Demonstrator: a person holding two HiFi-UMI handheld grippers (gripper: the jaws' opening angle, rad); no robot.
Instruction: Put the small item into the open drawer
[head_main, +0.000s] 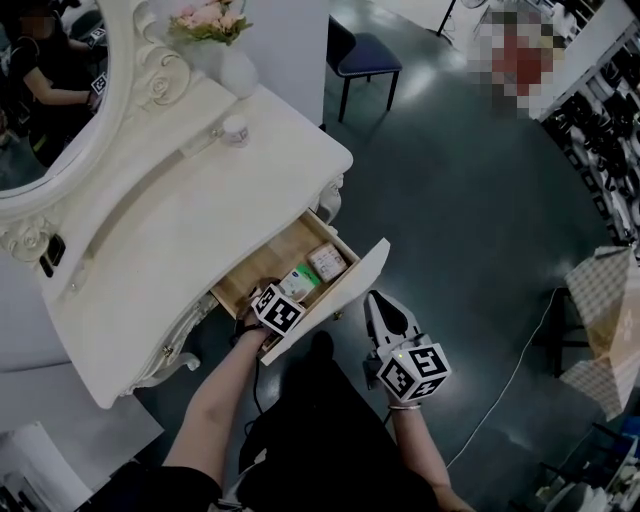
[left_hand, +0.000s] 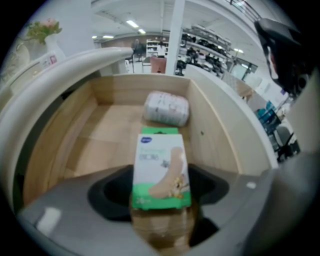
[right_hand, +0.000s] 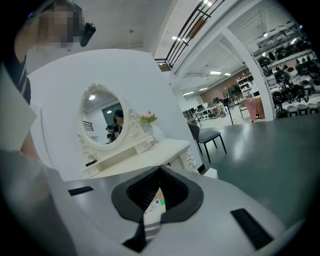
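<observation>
Small box, white and green: clamped at its near end in the left claw, inside the open wooden drawer, just short of a wrapped packet lying at the back. Right claw: jaws closed together, holding nothing, outside the drawer front. White tabletop above.
</observation>
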